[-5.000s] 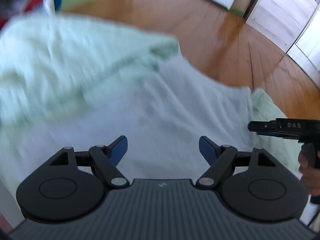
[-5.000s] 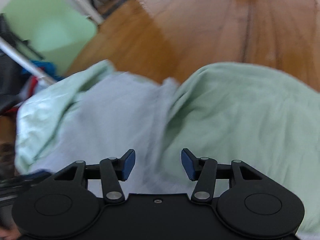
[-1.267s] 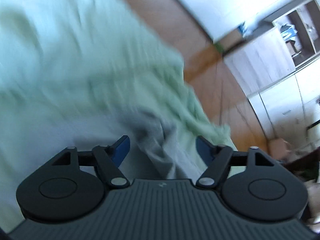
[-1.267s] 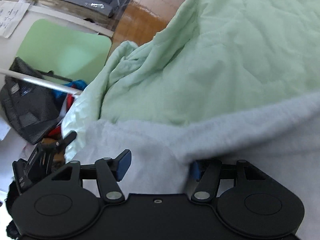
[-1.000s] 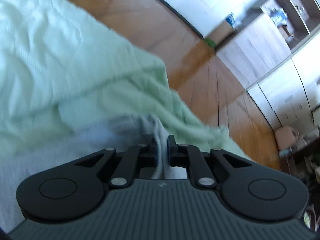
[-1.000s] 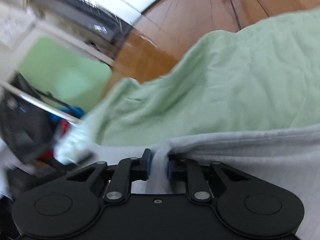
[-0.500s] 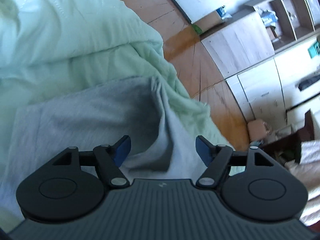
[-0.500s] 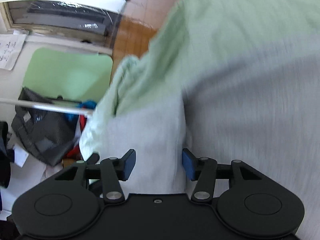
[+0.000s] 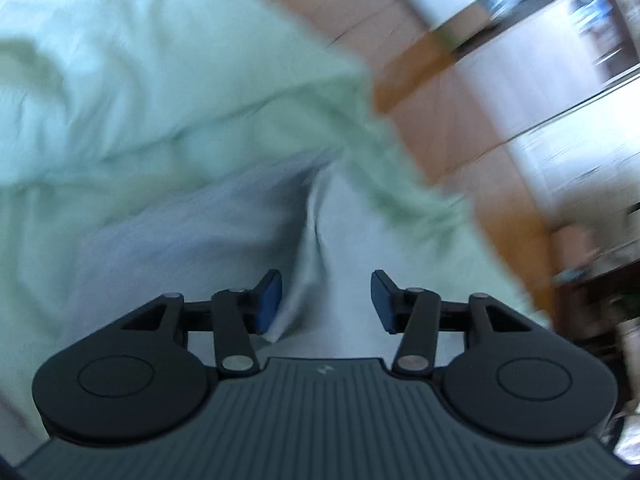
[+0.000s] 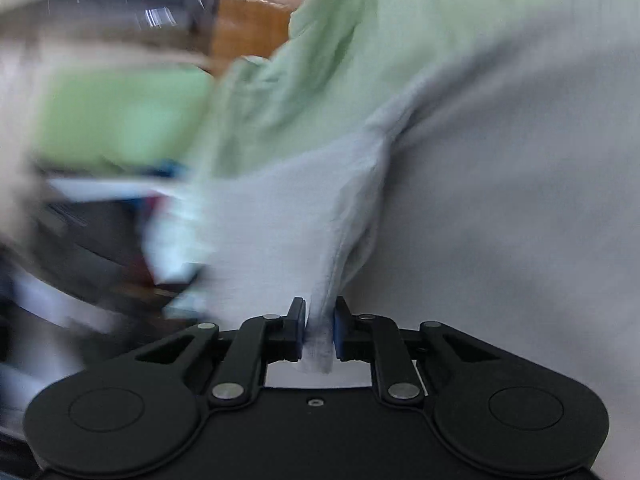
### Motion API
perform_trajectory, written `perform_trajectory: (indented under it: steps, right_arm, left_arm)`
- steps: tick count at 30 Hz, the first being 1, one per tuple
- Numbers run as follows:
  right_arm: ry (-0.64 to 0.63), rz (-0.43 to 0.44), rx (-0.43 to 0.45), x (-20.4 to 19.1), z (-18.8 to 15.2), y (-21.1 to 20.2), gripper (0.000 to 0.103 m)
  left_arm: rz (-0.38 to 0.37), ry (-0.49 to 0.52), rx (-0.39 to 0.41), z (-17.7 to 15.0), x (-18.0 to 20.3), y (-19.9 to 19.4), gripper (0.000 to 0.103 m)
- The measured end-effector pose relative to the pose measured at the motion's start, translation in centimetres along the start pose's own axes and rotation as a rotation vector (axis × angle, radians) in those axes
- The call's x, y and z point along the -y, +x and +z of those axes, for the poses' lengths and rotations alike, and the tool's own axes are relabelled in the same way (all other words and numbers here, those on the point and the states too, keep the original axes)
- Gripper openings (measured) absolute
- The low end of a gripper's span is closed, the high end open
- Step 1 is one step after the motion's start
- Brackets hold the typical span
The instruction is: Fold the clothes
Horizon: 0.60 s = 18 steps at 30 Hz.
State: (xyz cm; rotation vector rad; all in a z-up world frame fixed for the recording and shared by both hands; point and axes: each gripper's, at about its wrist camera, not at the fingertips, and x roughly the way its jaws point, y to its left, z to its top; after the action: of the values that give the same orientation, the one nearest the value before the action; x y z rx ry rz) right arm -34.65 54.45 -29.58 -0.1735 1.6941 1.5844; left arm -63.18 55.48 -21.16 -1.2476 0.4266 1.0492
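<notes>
Both views are motion-blurred, so we read only the coarse layout. Our right gripper [image 10: 318, 322] is clenched on a pinched ridge of the grey garment [image 10: 500, 208], the fabric bunching between the blue pads at lower centre of the right wrist view and fanning up and right across most of the frame. Our left gripper [image 9: 326, 300] is released, jaws spread wide, nothing between them; in the left wrist view the grey garment [image 9: 188, 236] fills the centre, with a raised crease running up from just beside the left pad towards mid-frame. The garment lies on a pale green quilt [image 9: 140, 80], which takes up the upper left there, with wooden floor [image 9: 460, 128] at upper right.

We judge a fold edge is being gripped or carried. To do it well, we keep the right pinch firm and shallow so only one layer edge lifts, bring the left onto the crease before pulling, and keep the quilt out of the bite. Which fold stage this is, we cannot tell.
</notes>
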Motion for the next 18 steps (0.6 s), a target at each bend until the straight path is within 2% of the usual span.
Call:
perform_trajectory:
  steps: [2, 3, 4, 8, 9, 11, 12, 13, 14, 16, 17, 18]
  right_arm:
    - [-0.105, -0.086, -0.004, -0.9, -0.3, 0.1, 0.033]
    - [-0.123, -0.098, 0.006, -1.1, -0.4, -0.2, 0.041]
    - [-0.135, -0.096, 0.029, -1.3, -0.4, -0.5, 0.044]
    - [-0.132, -0.063, 0.173, -1.0, 1.0, -1.4, 0.047]
    - [-0.125, -0.050, 0.200, -0.8, 1.6, -1.4, 0.048]
    - [-0.141, -0.073, 0.178, -1.2, 2.9, 0.0, 0.046]
    - [-0.202, -0.142, 0.183, -1.9, 3.1, 0.1, 0.034]
    - [-0.302, -0.235, 0.212, -3.0, 2.6, 0.1, 0.027]
    - [-0.421, -0.329, 0.248, -4.3, 2.0, 0.1, 0.027]
    - [-0.514, -0.468, 0.298, -5.2, 1.5, 0.3, 0.027]
    - [-0.494, -0.505, 0.281, -4.5, 1.7, 0.1, 0.030]
    - [-0.472, -0.503, 0.238, -3.9, 2.0, -0.3, 0.031]
  left_arm:
    - [0.040, 0.023, 0.023, -0.3, 0.4, 0.1, 0.046]
    - [0.060, 0.034, 0.035, -0.4, 0.5, 0.2, 0.046]
    - [0.080, 0.045, 0.046, -0.5, 0.7, 0.2, 0.047]
    - [0.161, 0.091, 0.093, -1.1, 1.4, 0.4, 0.050]
    - [0.181, 0.102, 0.104, -1.2, 1.6, 0.5, 0.047]
    - [0.221, 0.125, 0.128, -1.5, 1.9, 0.6, 0.033]
    - [0.241, 0.136, 0.139, -1.6, 2.1, 0.6, 0.031]
    - [0.261, 0.147, 0.151, -1.8, 2.3, 0.7, 0.031]
    - [0.282, 0.159, 0.162, -1.9, 2.5, 0.7, 0.032]
    - [0.322, 0.181, 0.186, -2.2, 2.8, 0.8, 0.034]
    - [0.342, 0.193, 0.197, -2.3, 3.0, 0.9, 0.034]
    - [0.345, 0.205, 0.205, -2.7, 3.4, 0.7, 0.036]
